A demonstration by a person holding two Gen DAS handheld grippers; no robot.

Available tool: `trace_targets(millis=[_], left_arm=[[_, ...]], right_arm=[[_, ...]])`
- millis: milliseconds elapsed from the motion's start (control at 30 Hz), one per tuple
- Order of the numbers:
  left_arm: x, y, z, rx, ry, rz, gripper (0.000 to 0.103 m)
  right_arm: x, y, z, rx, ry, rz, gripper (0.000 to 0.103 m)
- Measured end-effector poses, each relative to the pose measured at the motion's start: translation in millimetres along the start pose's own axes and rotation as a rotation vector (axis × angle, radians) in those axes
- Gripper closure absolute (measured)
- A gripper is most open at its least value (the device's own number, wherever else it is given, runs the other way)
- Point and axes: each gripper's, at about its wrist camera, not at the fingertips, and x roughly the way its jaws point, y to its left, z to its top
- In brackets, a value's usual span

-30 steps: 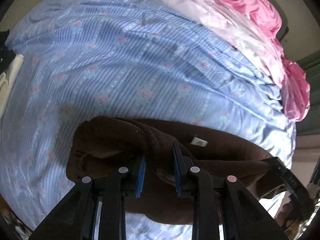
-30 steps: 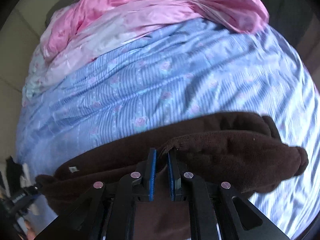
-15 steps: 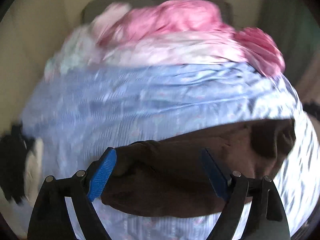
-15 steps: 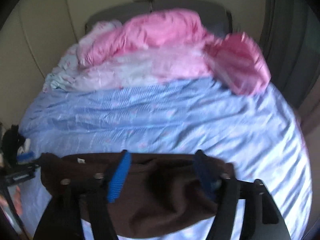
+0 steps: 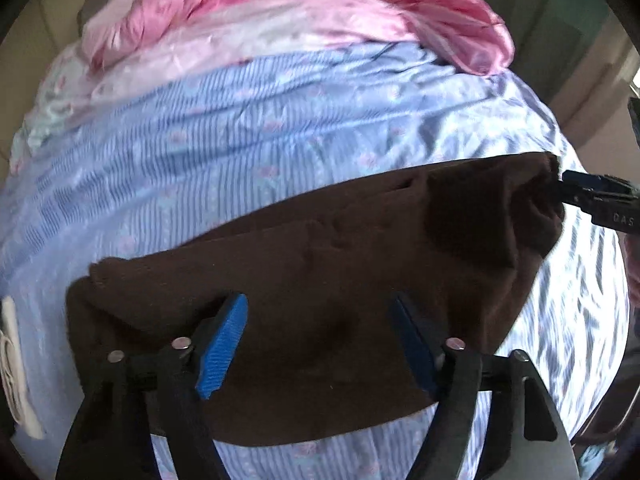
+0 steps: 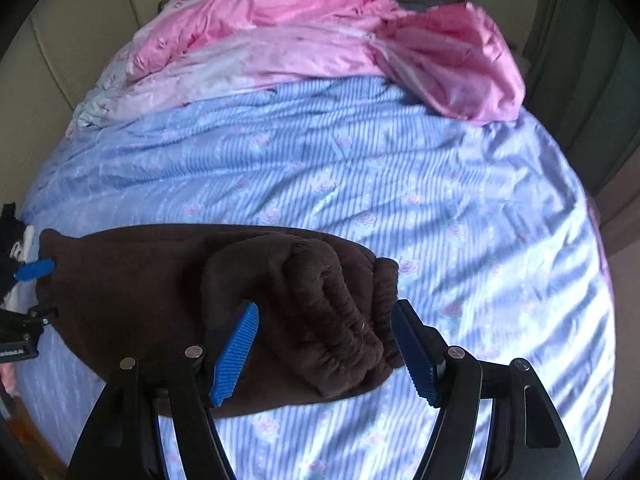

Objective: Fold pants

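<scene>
The dark brown pants (image 5: 320, 264) lie folded in a wide band on the blue striped bedsheet (image 5: 248, 152). My left gripper (image 5: 320, 340) is open and empty above the band's left part. In the right wrist view the pants (image 6: 160, 288) end in a gathered waistband (image 6: 340, 320). My right gripper (image 6: 326, 350) is open and empty, its fingers on either side of that waistband. The right gripper's fingertips (image 5: 592, 196) show at the right edge of the left wrist view, and the left gripper's blue pad (image 6: 34, 270) at the left edge of the right wrist view.
A pink and pale quilt (image 6: 320, 36) is heaped at the far end of the bed. The bedsheet (image 6: 440, 208) spreads wide between the pants and the quilt. A white object (image 5: 12, 364) lies at the bed's left edge. Walls surround the bed.
Both grippers let go of the pants and opened wide. Both pulled back and up, so the pants now lie flat on the sheet.
</scene>
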Motion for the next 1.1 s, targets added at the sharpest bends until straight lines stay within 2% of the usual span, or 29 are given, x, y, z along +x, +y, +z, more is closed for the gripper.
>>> trace_targets(millis=[67,133,167,200,267,333,400,533,633,700,767,833,900,933,1000,1100], left_arm=[[12,5,5,-0.023,0.032,0.017,0.041],[23,10,8,-0.065,0.053,0.028,0.048],[27,12,10,-0.075,0.061,0.040,0.052],[30,12,12,-0.080,0.068,0.051,0.056],[30,13,15,-0.076,0.056,0.069,0.057],[28,7,20,-0.055,0.022,0.101,0.057],[31,0,26,-0.028,-0.007,0.161,0.057],[56,-1,34,-0.038,0.029,0.204,0.057],[69,0,34,-0.021,0.055,0.223,0.057],[70,-3,32,0.008,0.054,0.239,0.057],[61,-4,32,-0.006,0.049,0.231,0.058],[37,-8,32,-0.050,-0.020,0.191,0.057],[13,-15,28,-0.075,-0.093,0.154,0.043],[1,-21,23,-0.080,-0.125,0.124,0.041],[-5,-32,17,-0.069,-0.127,0.095,0.040],[2,-50,7,-0.038,-0.092,0.053,0.041]], right_arm=[[12,-2,3,0.001,0.014,0.021,0.034],[29,-3,6,0.016,0.047,0.042,0.051],[36,-3,7,0.026,0.067,0.047,0.067],[44,-6,8,0.050,0.091,0.042,0.073],[41,-12,10,0.089,0.079,0.027,0.075],[27,-21,12,0.138,0.034,0.053,0.075],[17,-34,18,0.197,0.024,0.049,0.076],[44,-46,21,0.214,0.123,0.014,0.076],[60,-53,16,0.255,0.164,0.021,0.072],[56,-52,13,0.255,0.138,-0.002,0.049],[44,-48,11,0.224,0.105,-0.057,0.041],[26,-44,8,0.178,0.052,-0.066,0.041],[5,-41,-2,0.165,-0.019,-0.054,0.032],[0,-44,-7,0.167,-0.039,-0.042,0.030],[-7,-48,-19,0.176,-0.070,-0.017,0.028],[0,-64,-36,0.245,-0.064,-0.005,0.028]])
